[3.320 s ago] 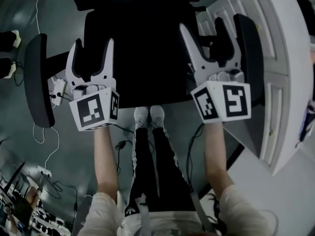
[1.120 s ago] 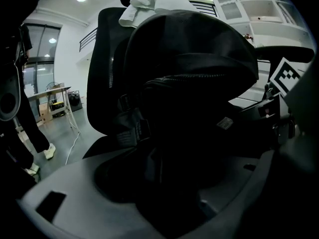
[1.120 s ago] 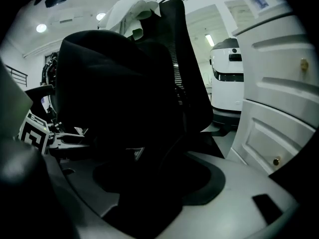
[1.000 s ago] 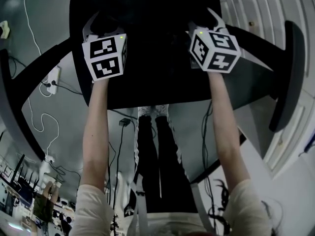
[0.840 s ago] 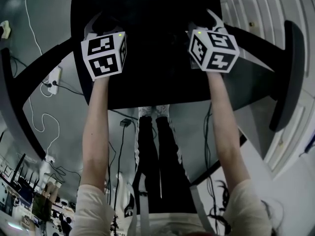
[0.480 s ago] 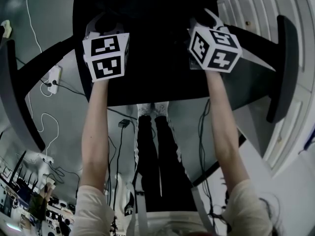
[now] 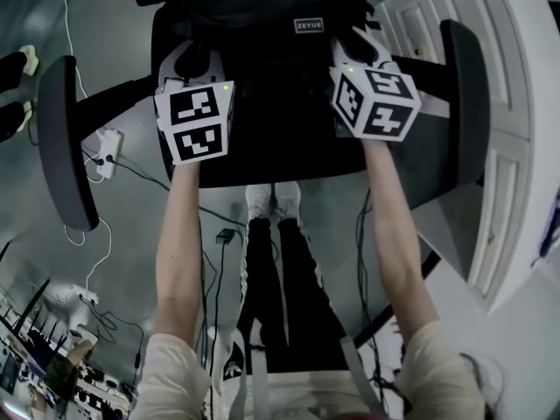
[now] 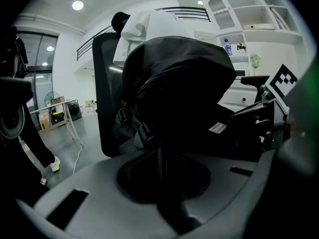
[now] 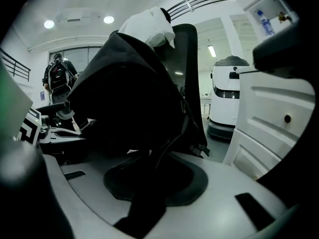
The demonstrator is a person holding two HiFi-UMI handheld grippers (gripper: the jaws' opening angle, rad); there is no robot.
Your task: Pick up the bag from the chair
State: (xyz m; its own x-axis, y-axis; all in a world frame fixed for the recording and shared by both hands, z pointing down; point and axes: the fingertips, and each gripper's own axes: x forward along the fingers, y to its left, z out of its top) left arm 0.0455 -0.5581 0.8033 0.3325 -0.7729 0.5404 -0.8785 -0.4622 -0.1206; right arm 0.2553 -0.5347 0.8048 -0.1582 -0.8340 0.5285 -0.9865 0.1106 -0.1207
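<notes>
Since both grippers already have hold of it, we enter the item as found.

Item: one black soft-fabric backpack point(image 7: 262, 16) with a domed body, zips, buckled webbing and a small sewn label.

Location: on the black office chair with padded armrests point(image 7: 61, 138), at twelve o'clock of the seat and leaning on the backrest. We cannot tell whether its base is clear of the seat.

Hold: the left gripper point(image 8: 163, 156), at ten o'clock of the seat, and the right gripper point(image 9: 152, 158), at two o'clock, have just been closing their jaws. Each is now pinched on a dark strip of the bag's strap or cloth that runs between its pads.

Handling, in our judgement: soft and slumping, and full enough to carry some weight. The woven cloth is not slippery and nothing about it looks fragile. Loose webbing would let the body swing or sag, so we prefer strap roots or a thick fold on both sides, lifted evenly.

Nearby: a white cloth point(image 8: 144, 24) lies over the backrest's top, and a white panelled cabinet point(image 7: 516, 103) stands at three o'clock.
</notes>
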